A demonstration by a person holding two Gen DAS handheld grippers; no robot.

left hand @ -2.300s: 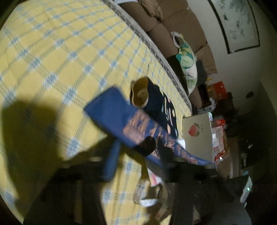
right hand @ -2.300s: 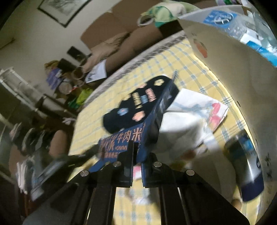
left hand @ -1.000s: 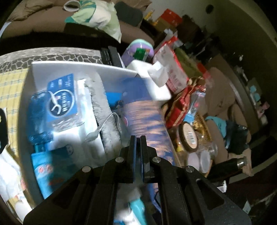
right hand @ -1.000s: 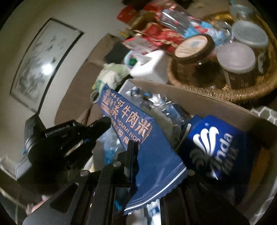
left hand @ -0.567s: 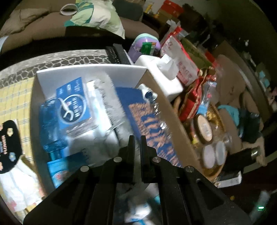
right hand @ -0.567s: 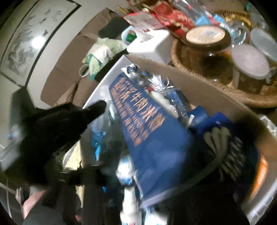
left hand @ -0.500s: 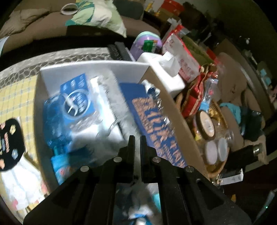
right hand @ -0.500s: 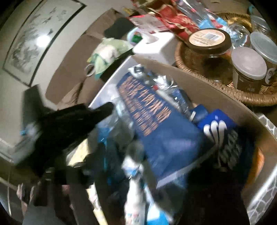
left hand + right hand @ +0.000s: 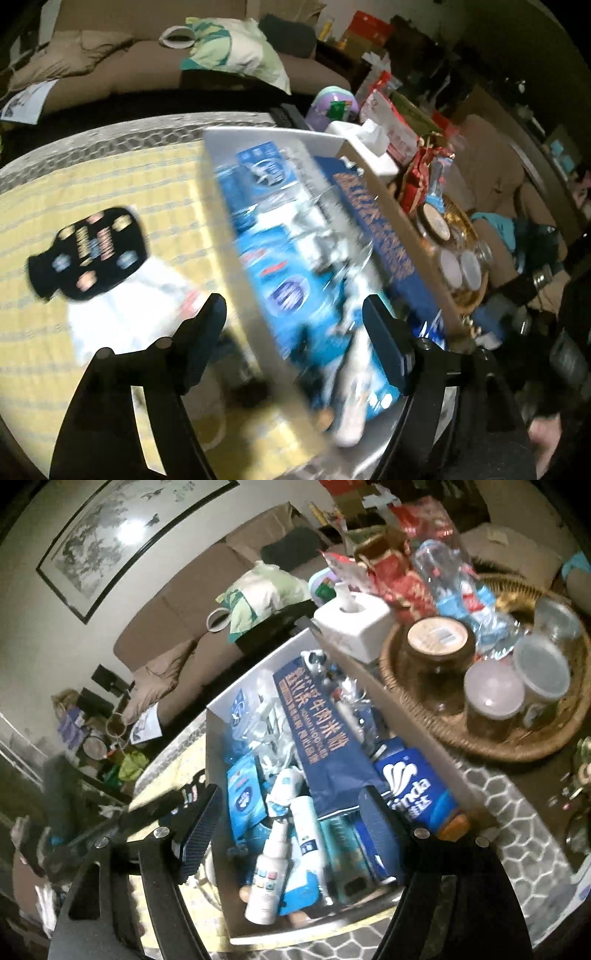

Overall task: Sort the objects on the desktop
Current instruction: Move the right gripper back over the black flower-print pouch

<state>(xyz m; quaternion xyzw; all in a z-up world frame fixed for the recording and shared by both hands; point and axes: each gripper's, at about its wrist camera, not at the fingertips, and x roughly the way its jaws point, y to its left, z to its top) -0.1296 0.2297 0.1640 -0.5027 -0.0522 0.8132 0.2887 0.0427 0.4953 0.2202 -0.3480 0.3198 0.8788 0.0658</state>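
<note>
Beyond hand-held gripper (image 9: 291, 812), blue packet (image 9: 317, 734)

Dim room, fisheye-bent edges; left view motion-blurred, right view sharper, glare on painting (image 9: 122, 528).

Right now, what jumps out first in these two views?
The packed white box in the middle of the right wrist view, with a long dark blue noodle packet lying on its contents. To its right is a wicker tray holding lidded jars. In the left wrist view a black patterned pouch lies on the yellow checked cloth, left of the box.
</note>
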